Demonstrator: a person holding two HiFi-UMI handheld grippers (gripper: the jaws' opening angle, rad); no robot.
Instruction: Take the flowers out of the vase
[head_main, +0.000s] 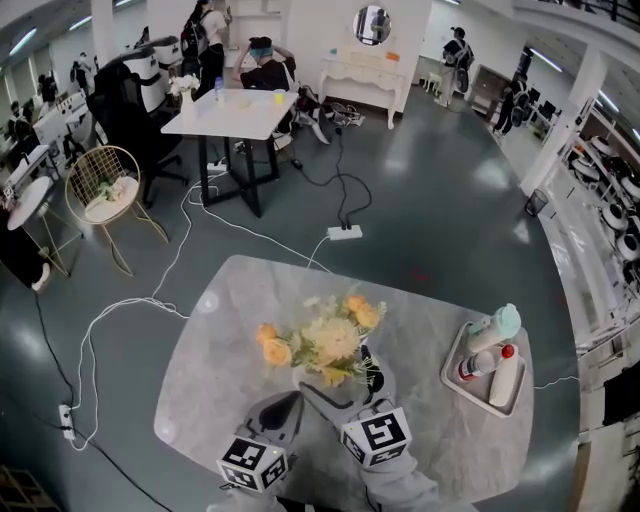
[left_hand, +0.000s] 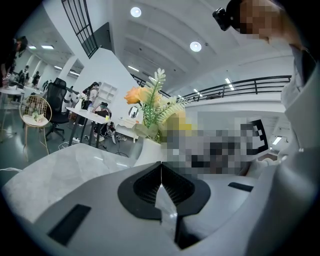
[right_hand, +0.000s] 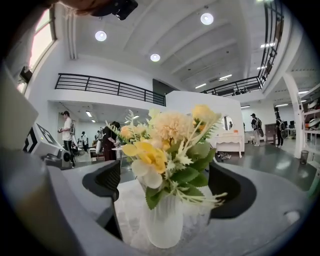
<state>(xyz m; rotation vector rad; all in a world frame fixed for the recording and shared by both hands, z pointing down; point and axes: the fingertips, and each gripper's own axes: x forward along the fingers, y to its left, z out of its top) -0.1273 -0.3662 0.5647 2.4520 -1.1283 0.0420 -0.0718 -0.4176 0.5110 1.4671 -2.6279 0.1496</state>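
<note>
Looking steeply down in the head view: flowers (head_main: 325, 340), yellow, cream and orange, near the middle of a round marble table (head_main: 220, 310), hiding nearly all of the vase beneath.

Shown whole only in the right gripper view: white vase (right_hand: 162, 222), upright, stems in it, framed between the widely spread jaws of the right gripper (right_hand: 164, 172), with a bare gap on each side and neither pad touching.

Told only by the left gripper view: left gripper (left_hand: 161, 167) pressed together, pads meeting along one line, pinching nothing, with the flowers ahead and a little to the right, beyond the jaw tips.

Visible only from the head: both marker cubes (head_main: 375, 435) low at the table's near edge, the left gripper near the vase on its left, and a tray (head_main: 452, 372) with bottles (head_main: 495, 330) at the table's right side, well apart from the flowers.
</note>
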